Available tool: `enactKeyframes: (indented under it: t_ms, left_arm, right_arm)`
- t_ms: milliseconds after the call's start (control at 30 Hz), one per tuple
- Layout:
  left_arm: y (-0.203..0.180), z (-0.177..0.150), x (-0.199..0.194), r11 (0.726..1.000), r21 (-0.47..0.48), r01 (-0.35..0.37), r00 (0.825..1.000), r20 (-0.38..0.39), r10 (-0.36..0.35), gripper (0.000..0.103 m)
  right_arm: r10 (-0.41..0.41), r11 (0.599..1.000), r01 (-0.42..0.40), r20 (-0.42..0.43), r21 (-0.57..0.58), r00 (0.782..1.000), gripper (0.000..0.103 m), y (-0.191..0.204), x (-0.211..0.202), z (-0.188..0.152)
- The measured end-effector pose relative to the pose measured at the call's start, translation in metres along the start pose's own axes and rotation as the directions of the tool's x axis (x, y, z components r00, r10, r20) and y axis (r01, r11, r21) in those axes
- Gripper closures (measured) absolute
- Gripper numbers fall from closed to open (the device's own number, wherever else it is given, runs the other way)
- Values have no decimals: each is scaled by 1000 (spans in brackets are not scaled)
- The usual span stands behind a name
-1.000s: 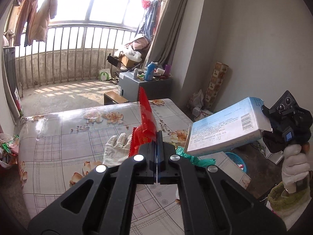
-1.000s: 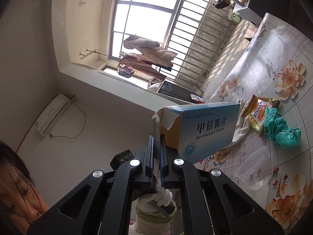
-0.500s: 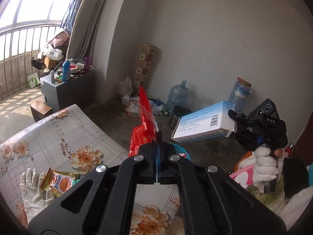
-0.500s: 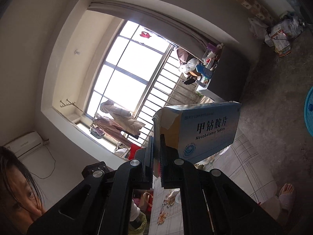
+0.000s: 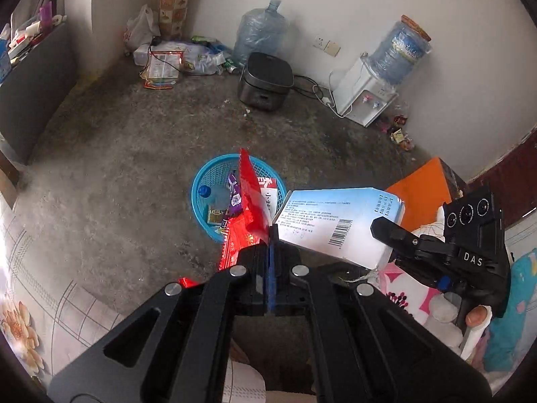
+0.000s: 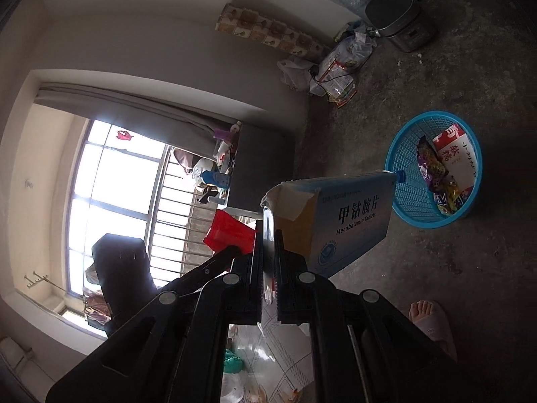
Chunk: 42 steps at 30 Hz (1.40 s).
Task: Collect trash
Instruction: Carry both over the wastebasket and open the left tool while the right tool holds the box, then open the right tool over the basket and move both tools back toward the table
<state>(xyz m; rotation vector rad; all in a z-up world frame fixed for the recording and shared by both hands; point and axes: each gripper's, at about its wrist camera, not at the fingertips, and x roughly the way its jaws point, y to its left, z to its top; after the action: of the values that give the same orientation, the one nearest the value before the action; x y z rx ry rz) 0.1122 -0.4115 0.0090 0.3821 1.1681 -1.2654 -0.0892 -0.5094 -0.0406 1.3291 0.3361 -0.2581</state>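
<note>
- Pinching red wrapper (image 5: 250,198) in left gripper (image 5: 270,231): light, floppy, edge grip
- Right gripper (image 6: 268,231) clamps pill box (image 6: 352,218) flap: stiff, light
- Blue basket (image 5: 204,181) at 12 o'clock

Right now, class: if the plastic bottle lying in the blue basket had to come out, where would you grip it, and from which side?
Probably by its body, from straight above. The plastic bottle lies on its side in the blue basket, so its length spans the jaws; the basket's raised wall blocks any sideways approach, and wrappers crowd one side.
</note>
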Motion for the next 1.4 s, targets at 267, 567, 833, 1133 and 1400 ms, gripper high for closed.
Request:
enactKeyframes:
  t_ms: [267,567,833,1133,1400]
  left_arm:
    - [19,44,133,999,-37,-18,990,-138,13,103]
    - [48,59,219,992,-77,-102,974,-212,84,66]
    - [47,71,198,994,-97,-41,990,-135,28,64]
    - [45,84,124,996,-68,-50,998,-48,46,58]
    - [67,67,34,993,-65,-96,994,42,99,49]
  right_arm:
    - [-117,989,116,8,93,993,97,-67,26,30]
    - [-161,977,161,-7,139,987,97,-108,37,46]
    - [-117,980,123,-44,154,992,97,-115,50,45]
    - [-61,993,73,-121,97,991,97,-98,92,58]
    - [-388,915,404,-235,21,891,57,-156,164,63]
